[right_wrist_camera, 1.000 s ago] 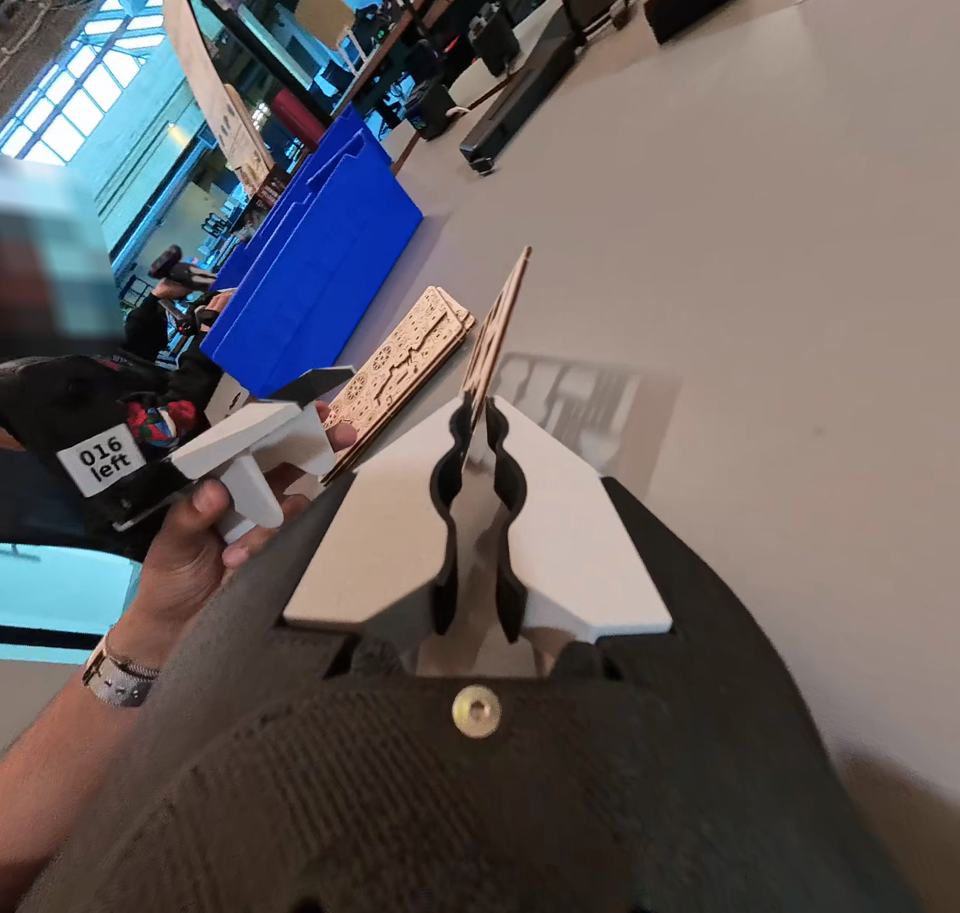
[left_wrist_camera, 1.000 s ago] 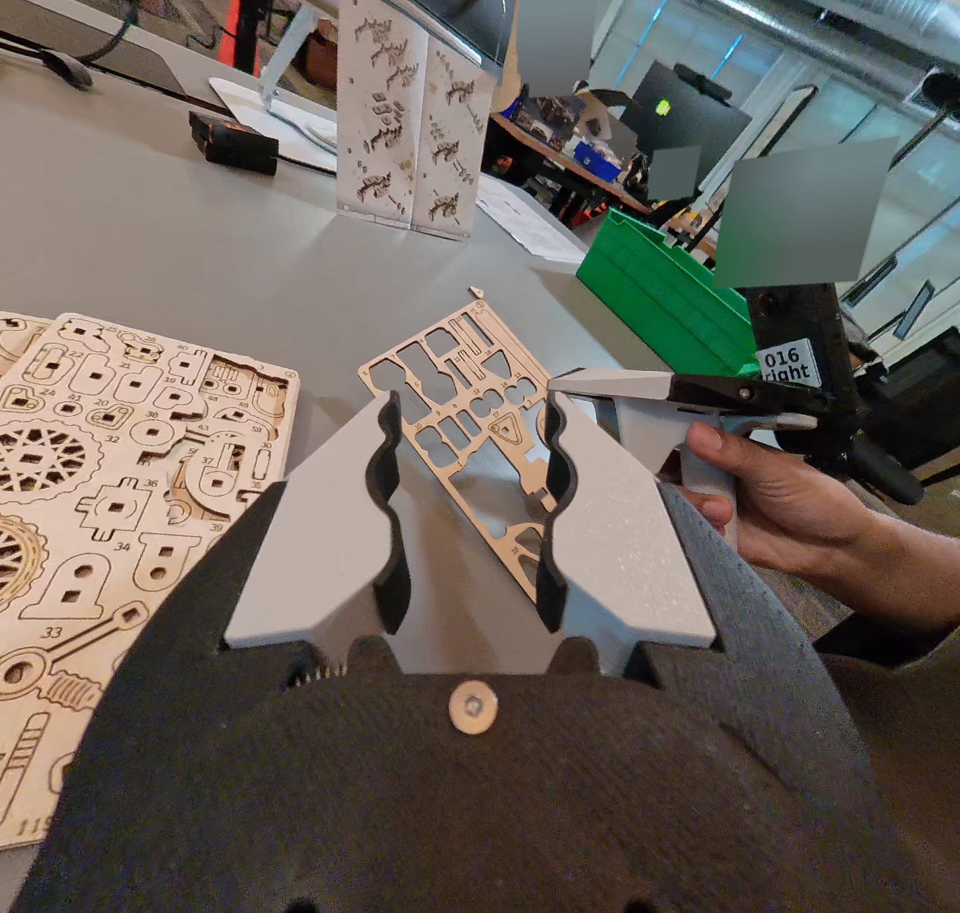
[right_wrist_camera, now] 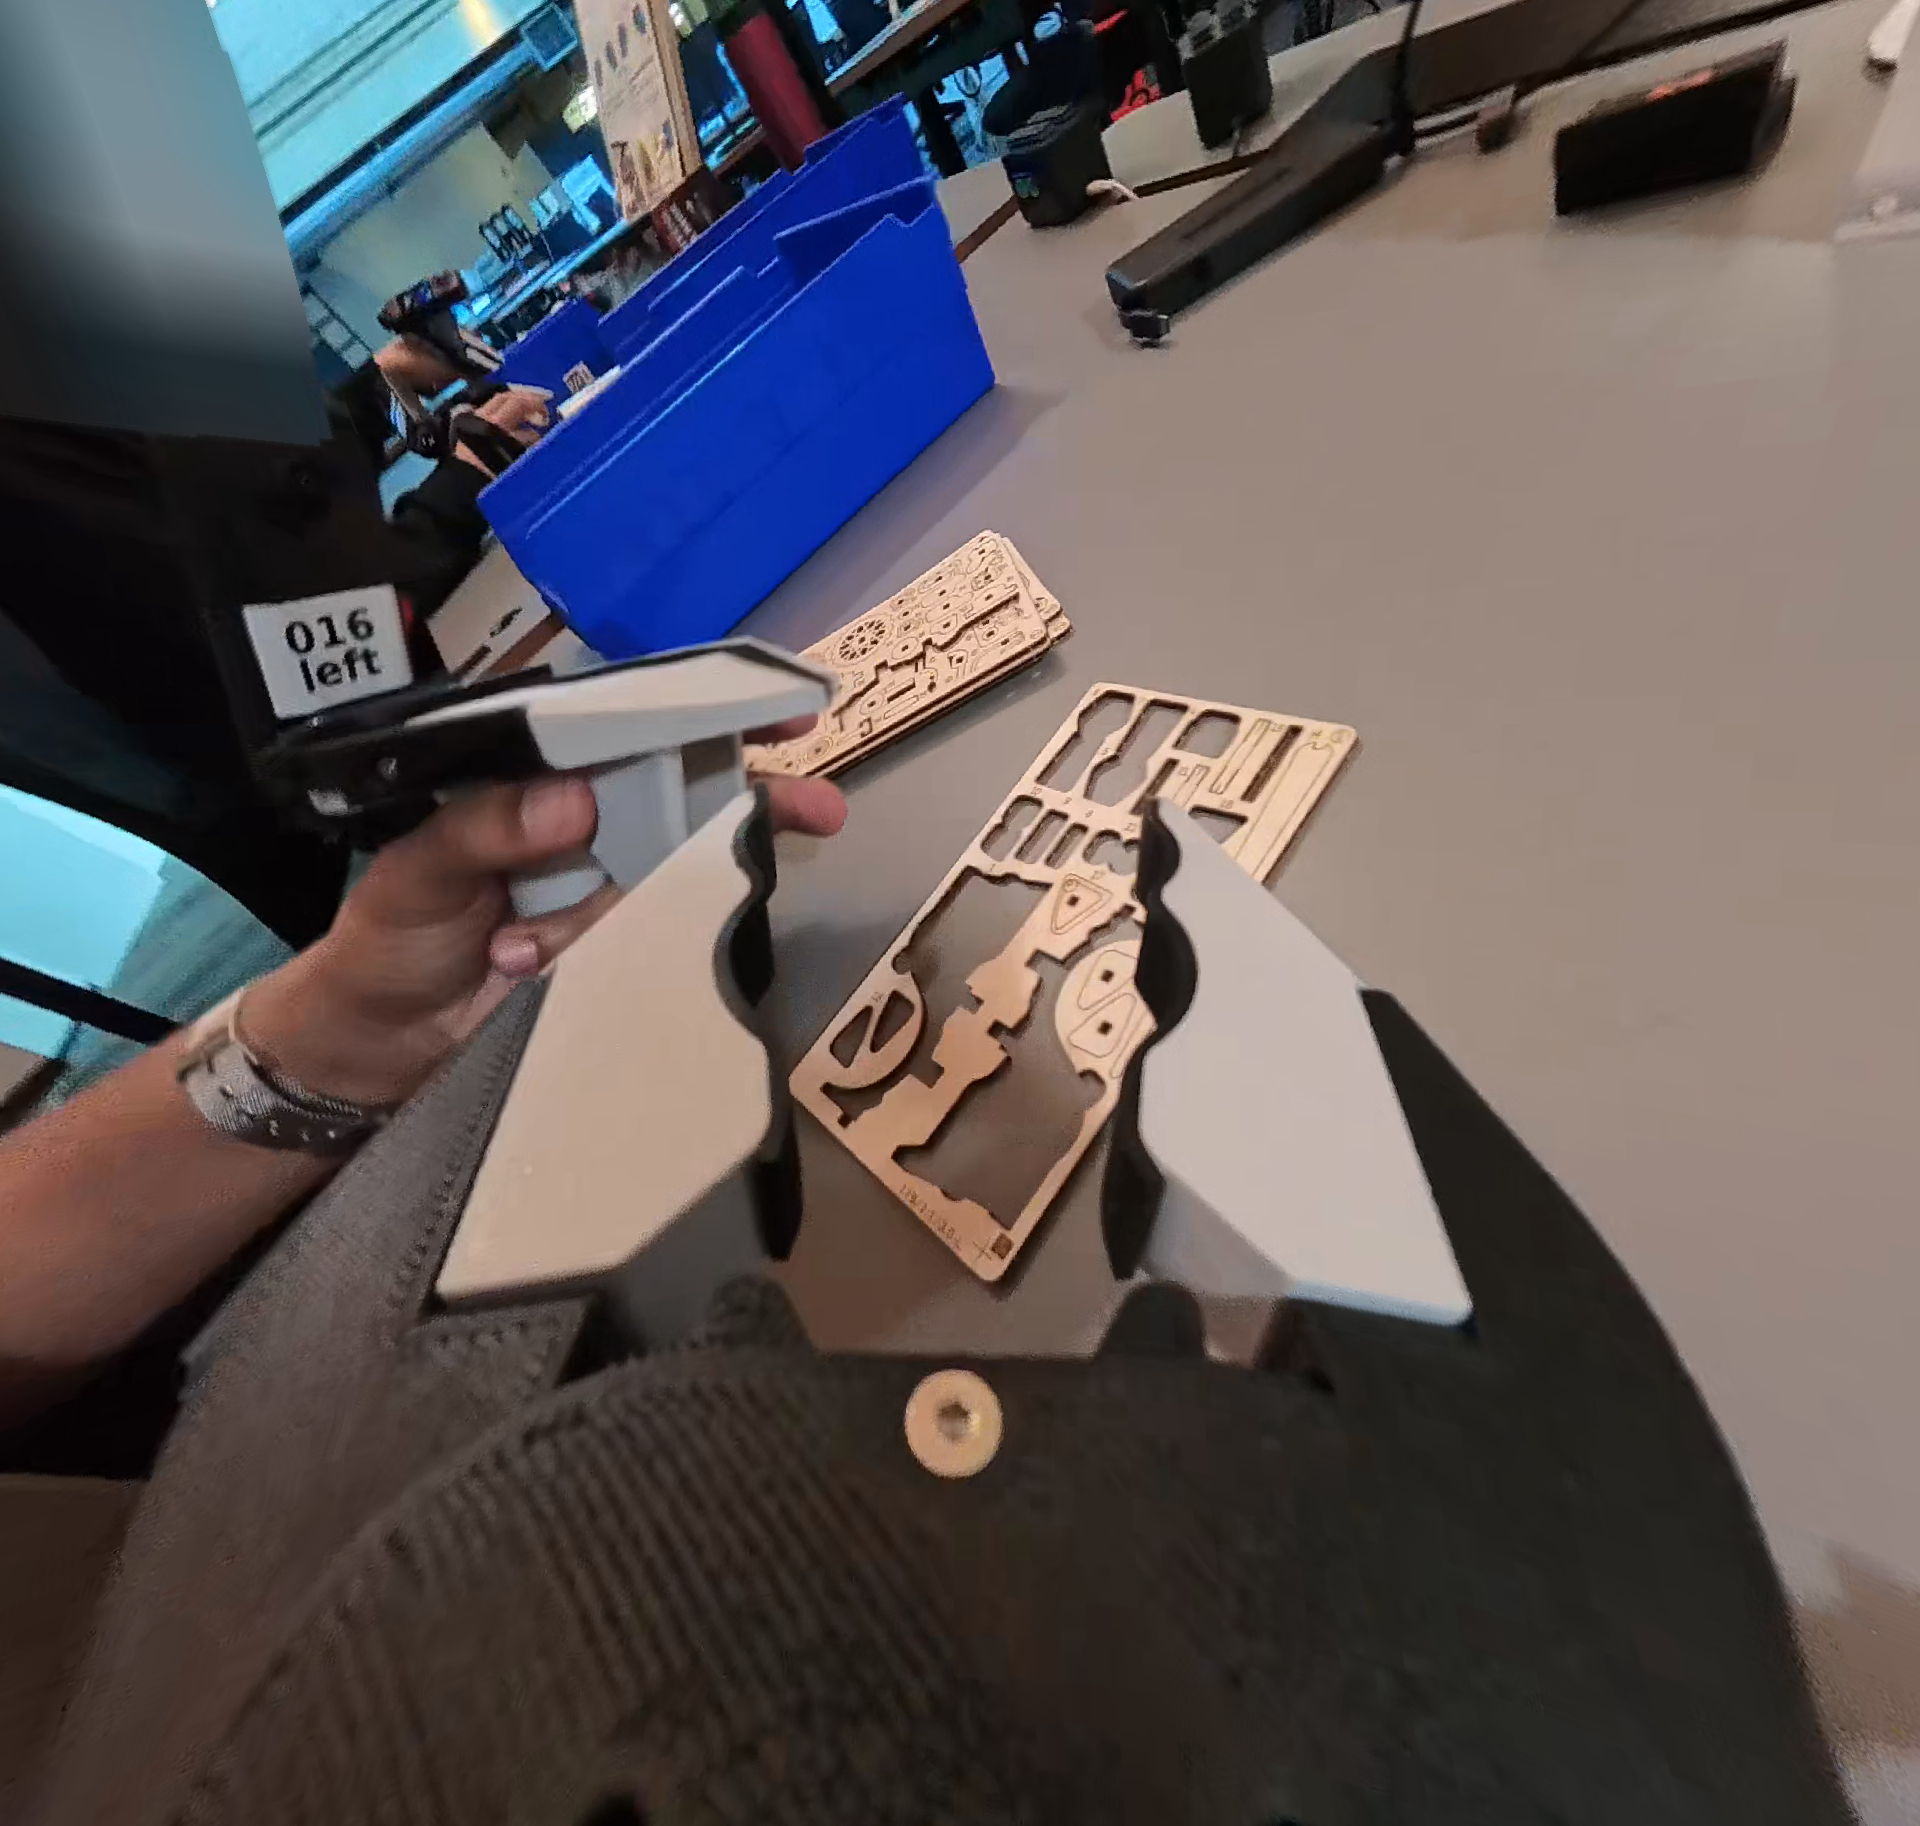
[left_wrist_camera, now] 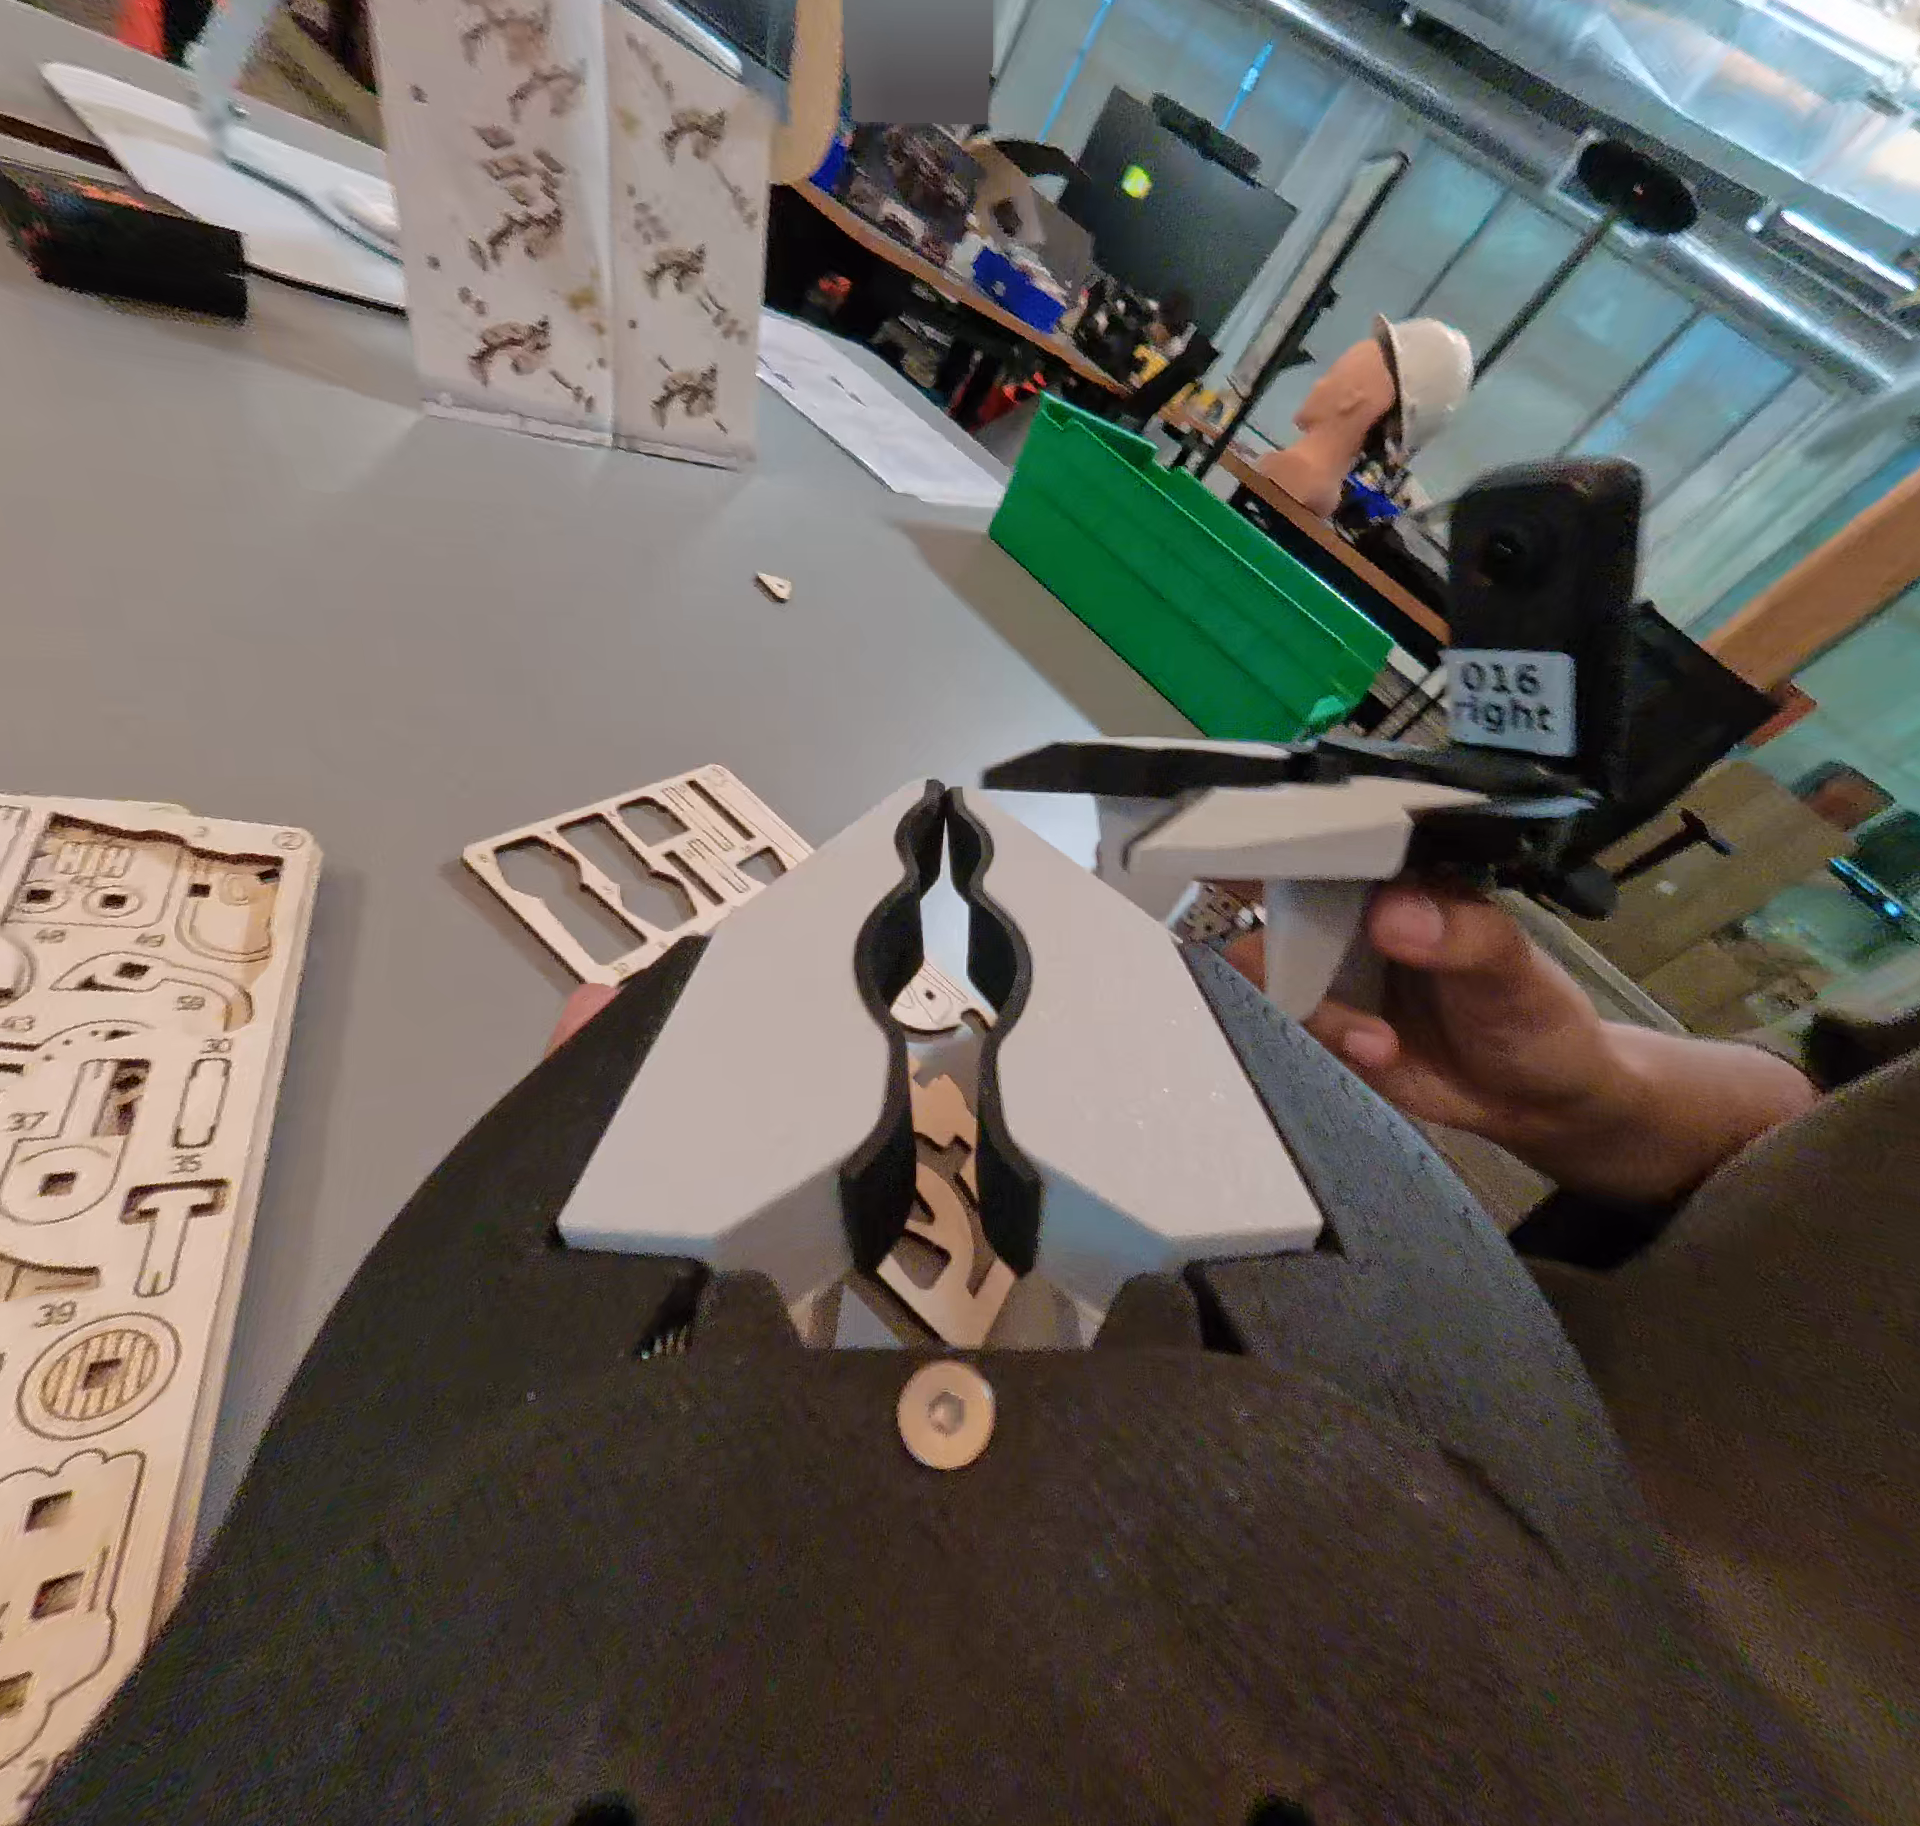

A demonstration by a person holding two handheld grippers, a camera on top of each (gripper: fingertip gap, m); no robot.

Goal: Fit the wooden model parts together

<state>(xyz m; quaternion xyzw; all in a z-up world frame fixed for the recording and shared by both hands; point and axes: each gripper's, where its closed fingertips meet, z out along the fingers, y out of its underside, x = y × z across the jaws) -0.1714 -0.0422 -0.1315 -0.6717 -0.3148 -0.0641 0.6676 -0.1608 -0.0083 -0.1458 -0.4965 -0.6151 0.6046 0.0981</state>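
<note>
My left gripper [left_wrist_camera: 940, 802] is shut with its tips touching and nothing visible between them; it also shows at the left of the right wrist view [right_wrist_camera: 816, 683]. My right gripper [right_wrist_camera: 954, 815] is open and empty, and it also shows at the right of the left wrist view [left_wrist_camera: 1060, 810]. A thin wooden parts sheet with many cut-outs [right_wrist_camera: 977, 1018] lies flat on the grey table, right under both grippers; its far end shows in the left wrist view [left_wrist_camera: 644, 883]. A stack of uncut wooden sheets [left_wrist_camera: 104, 1101] lies to the left [right_wrist_camera: 935, 633].
A small loose wooden piece [left_wrist_camera: 772, 587] lies farther out on the table [left_wrist_camera: 416, 633]. A folded instruction sheet [left_wrist_camera: 582, 218] stands at the back, with a black box [left_wrist_camera: 125, 259] beside it. A green bin [left_wrist_camera: 1174, 581] is at the right, a blue bin [right_wrist_camera: 748, 488] at the left. The left gripper's tips are roughly 5 centimetres from the right gripper's.
My right gripper held the cut-out sheet upright; it has opened and the sheet now lies flat on the table. My left gripper has shut and moved over the sheet.
</note>
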